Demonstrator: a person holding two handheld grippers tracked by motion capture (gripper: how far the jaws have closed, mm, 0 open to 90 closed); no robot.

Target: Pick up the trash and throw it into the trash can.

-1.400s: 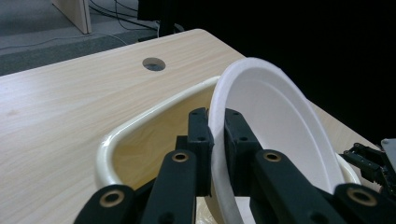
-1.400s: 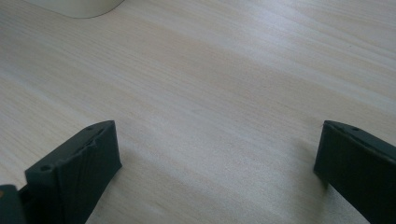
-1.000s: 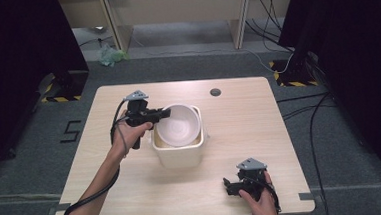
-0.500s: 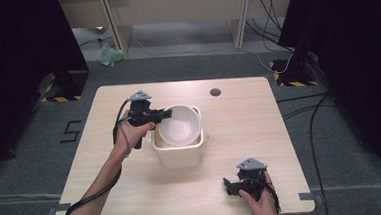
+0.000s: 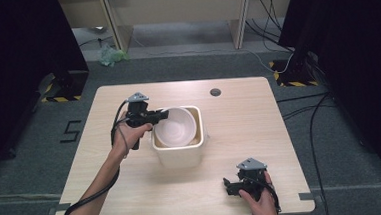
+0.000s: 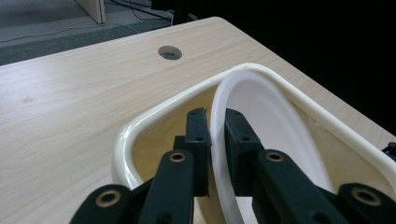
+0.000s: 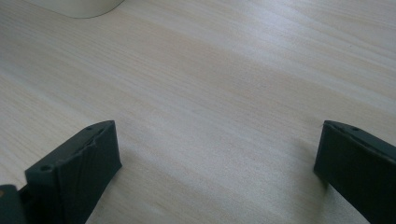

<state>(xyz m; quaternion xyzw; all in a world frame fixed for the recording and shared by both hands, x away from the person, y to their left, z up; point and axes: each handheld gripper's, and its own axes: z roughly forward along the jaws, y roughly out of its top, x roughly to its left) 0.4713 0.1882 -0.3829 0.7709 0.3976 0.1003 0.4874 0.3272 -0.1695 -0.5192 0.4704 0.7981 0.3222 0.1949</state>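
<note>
Bowl (image 6: 261,121) rim between left hand-held gripper (image 6: 215,140) jaws, just easing open, inside tub (image 6: 140,126).

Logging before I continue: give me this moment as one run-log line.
left claw: astride white bowl rim, jaws just easing open | bowl: inside cream tub | right claw: open, empty, over table

Light wooden surface (image 5: 260,133), with a round cable hole (image 5: 215,92) near its far edge. Beyond it, grey floor (image 5: 186,67) with a crumpled green bag (image 5: 111,55), loose cables (image 5: 275,57), and yellow-black striped tape (image 5: 61,98) at the stand feet. A "5" marking (image 5: 70,131) sits at left.
</note>
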